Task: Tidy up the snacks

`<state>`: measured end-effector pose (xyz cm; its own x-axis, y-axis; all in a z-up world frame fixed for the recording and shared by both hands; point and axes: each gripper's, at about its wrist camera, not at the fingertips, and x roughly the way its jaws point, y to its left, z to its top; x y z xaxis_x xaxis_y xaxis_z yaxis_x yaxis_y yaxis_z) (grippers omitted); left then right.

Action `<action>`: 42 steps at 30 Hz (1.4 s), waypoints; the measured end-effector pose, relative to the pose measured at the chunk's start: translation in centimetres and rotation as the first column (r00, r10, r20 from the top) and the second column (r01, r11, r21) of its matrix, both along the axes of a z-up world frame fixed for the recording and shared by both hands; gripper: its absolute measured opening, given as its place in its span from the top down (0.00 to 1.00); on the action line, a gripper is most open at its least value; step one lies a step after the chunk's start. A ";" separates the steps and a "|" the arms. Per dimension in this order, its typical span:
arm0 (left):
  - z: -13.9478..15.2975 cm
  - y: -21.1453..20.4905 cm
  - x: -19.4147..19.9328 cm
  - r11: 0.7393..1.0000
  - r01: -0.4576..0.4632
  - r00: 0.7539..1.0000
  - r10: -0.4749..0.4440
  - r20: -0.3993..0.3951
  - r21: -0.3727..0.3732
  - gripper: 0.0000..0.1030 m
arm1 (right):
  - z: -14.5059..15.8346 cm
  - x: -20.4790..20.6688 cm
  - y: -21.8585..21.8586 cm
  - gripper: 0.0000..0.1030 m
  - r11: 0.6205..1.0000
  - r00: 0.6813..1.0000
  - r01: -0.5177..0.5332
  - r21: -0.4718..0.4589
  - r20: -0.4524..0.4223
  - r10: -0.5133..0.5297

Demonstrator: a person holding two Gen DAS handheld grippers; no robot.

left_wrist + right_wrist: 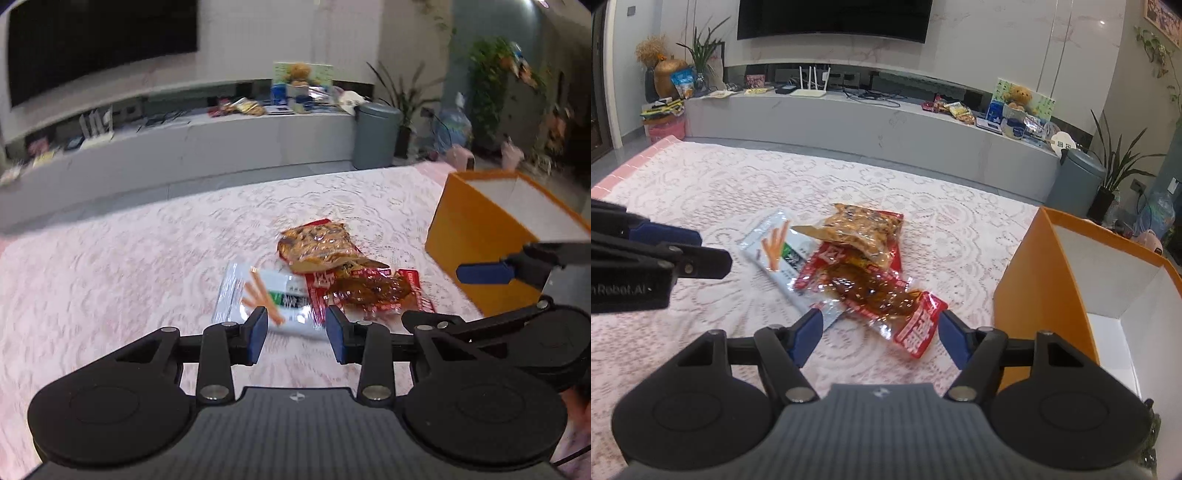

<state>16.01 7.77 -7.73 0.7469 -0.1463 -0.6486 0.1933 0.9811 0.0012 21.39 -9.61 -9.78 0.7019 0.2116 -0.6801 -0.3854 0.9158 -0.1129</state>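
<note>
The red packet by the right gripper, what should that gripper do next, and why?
Probably ease down a little and close. The right gripper is open, its jaws either side of the red packet without gripping it, and the orange box stands open beside it.

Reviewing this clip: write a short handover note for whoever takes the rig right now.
Left gripper: open, holding nothing, over the white packet.
Right gripper: open, holding nothing, fingers either side of the red packet.
Three snack packets lie in an overlapping pile on the lace cloth; the orange-brown packet is farthest back.
Orange box stands to the right; what shows of its inside holds nothing.
Done: no packet is in the box.
Left: all three, presumably into the box.
</note>
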 end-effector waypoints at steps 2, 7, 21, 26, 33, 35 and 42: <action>-0.3 -0.8 1.2 0.998 0.021 1.000 -0.022 0.012 0.052 0.58 | -0.3 0.8 0.1 0.35 1.000 1.000 -0.001 -0.010 -0.009 0.001; -1.2 -2.8 3.2 0.974 0.096 0.993 -0.109 0.051 0.206 0.58 | -1.0 2.3 -0.1 0.35 1.000 0.999 0.009 -0.008 -0.037 -0.009; -3.8 -6.0 5.1 0.875 0.227 0.963 -0.266 0.034 0.427 0.92 | -2.3 4.2 -1.1 0.35 0.999 0.992 0.037 0.019 -0.121 -0.035; -2.6 -5.1 3.5 0.900 0.205 0.969 -0.241 0.048 0.385 1.00 | -2.3 4.1 -1.3 0.34 1.000 0.990 0.012 0.022 -0.137 -0.009; -0.5 -2.6 -0.4 0.929 0.164 0.982 -0.184 0.032 0.331 1.00 | -1.8 3.5 -1.2 0.30 0.999 0.988 -0.031 0.044 -0.148 0.038; -0.3 -1.9 -1.6 0.941 0.151 0.986 -0.163 0.015 0.301 1.00 | -1.7 3.3 -1.2 0.30 0.998 0.987 -0.036 0.055 -0.153 0.044; -1.2 -0.2 -3.9 0.966 0.078 0.997 -0.072 -0.033 0.246 1.00 | -2.0 2.8 -1.2 0.30 0.995 0.983 0.005 0.104 -0.182 0.014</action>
<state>12.13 7.56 -8.98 0.7237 -0.0348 -0.6893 0.2695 0.9337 0.2358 24.20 -10.79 -11.76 0.5673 0.2899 -0.7708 -0.3947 0.9172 0.0545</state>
